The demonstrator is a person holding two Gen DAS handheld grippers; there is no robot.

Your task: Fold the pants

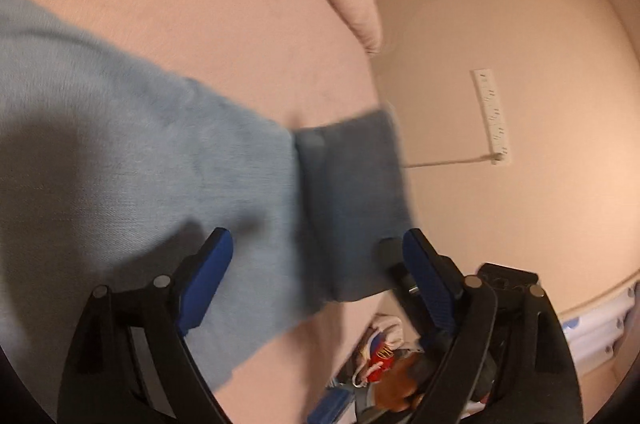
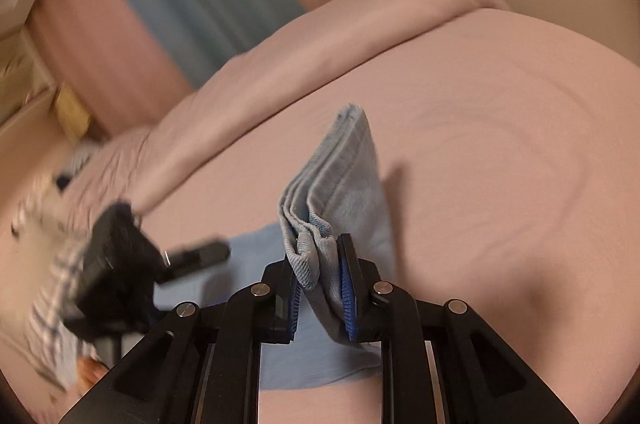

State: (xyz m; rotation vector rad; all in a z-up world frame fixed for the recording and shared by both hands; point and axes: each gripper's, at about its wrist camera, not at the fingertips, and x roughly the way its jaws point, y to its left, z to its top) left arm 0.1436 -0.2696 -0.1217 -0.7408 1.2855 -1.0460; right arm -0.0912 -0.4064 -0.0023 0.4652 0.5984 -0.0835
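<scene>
I see the light blue pants (image 2: 352, 184) on the pink bed (image 2: 500, 144), one bunched end lifted at 12 o'clock from my right hand-held gripper (image 2: 322, 288), which is clamped on it. My left hand-held gripper (image 1: 316, 264) hovers with jaws spread, holding nothing, above the cloth.

The light is warm, soft and a bit dim. Dark shadows fall on the pants (image 1: 160, 152) and on the bed (image 2: 500, 144). Both pictures are blurry, most at the left in the right view. The round lens bends everything, and the corners are black.
</scene>
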